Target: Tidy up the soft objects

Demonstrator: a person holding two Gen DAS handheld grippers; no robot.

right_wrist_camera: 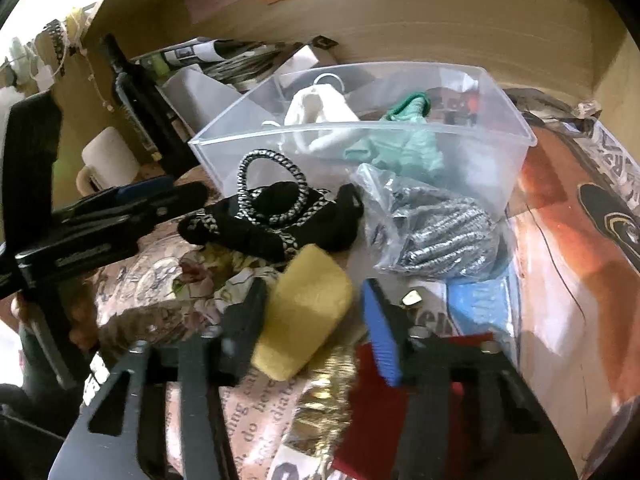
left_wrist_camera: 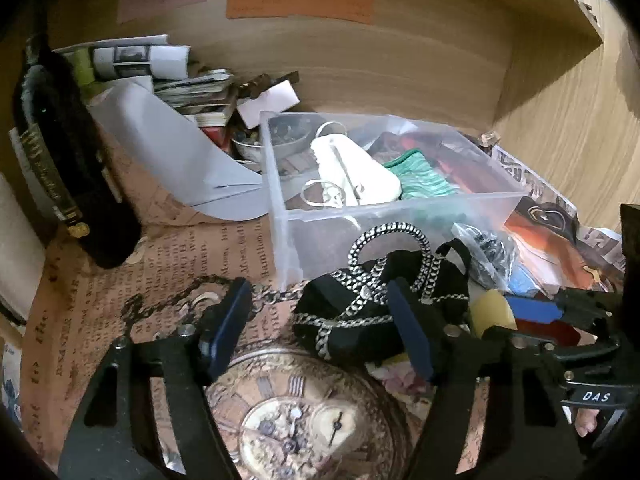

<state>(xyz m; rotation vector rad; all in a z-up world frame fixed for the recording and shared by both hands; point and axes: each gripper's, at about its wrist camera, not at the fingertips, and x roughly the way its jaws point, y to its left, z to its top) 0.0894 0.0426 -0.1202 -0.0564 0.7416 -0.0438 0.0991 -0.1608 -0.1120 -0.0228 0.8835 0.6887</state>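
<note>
1. The right gripper [right_wrist_camera: 312, 320] stands with its jaws spread around a yellow sponge [right_wrist_camera: 304, 312]. The sponge lies between the fingers, against the black one and clear of the blue one, so it does not look clamped yet.

2. The left gripper [left_wrist_camera: 320, 320] is likewise spread wide, empty, its right finger just in front of a black pouch with a silver-and-black cord [left_wrist_camera: 376, 304].

3. Just beyond the sponge lie that black pouch [right_wrist_camera: 276, 220] and a bagged steel scourer [right_wrist_camera: 436, 232], both resting on the printed paper covering the table [left_wrist_camera: 120, 300], outside the container.

4. Farther back stands a clear plastic bin [left_wrist_camera: 400, 216]. Inside it already sit a white fabric mask [left_wrist_camera: 356, 172] and a green knitted cloth [left_wrist_camera: 424, 180], with some darker items behind that are hard to identify.

5. Judged from this, sorting is partly done: two soft items are binned, while the sponge and pouch remain out. A red cloth [right_wrist_camera: 380, 412] near the right gripper also waits.
</note>
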